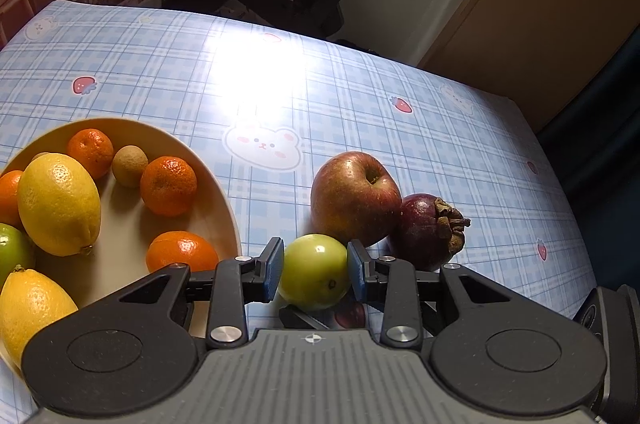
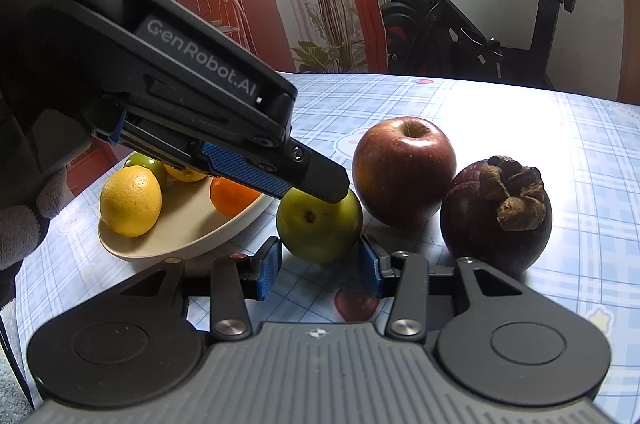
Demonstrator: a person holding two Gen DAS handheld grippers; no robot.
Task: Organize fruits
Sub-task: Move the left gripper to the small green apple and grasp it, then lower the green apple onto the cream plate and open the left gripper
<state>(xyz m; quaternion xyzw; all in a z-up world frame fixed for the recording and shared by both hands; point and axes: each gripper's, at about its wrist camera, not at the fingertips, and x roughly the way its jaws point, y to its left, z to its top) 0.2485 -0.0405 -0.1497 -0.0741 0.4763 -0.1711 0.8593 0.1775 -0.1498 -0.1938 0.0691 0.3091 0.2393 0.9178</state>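
Observation:
A small green fruit [image 1: 314, 274] lies on the blue checked tablecloth between the cream bowl [image 1: 218, 202] and a red apple [image 1: 354, 198]. My left gripper [image 1: 314, 268] has its blue pads against both sides of the green fruit, shut on it. A dark purple mangosteen [image 1: 428, 230] touches the apple's right side. In the right wrist view the left gripper's finger [image 2: 316, 176] reaches over the green fruit [image 2: 318, 224]. My right gripper [image 2: 320, 264] is open and empty, just in front of the green fruit, with the apple [image 2: 404, 170] and mangosteen [image 2: 496, 212] to the right.
The bowl [image 2: 180, 236] holds lemons [image 1: 60, 204], several mandarins [image 1: 168, 186], a small brown fruit [image 1: 130, 166] and another green fruit [image 1: 12, 252]. An exercise bike [image 2: 480, 24] stands beyond the table's far edge. A wooden cabinet [image 1: 540, 16] is at the right.

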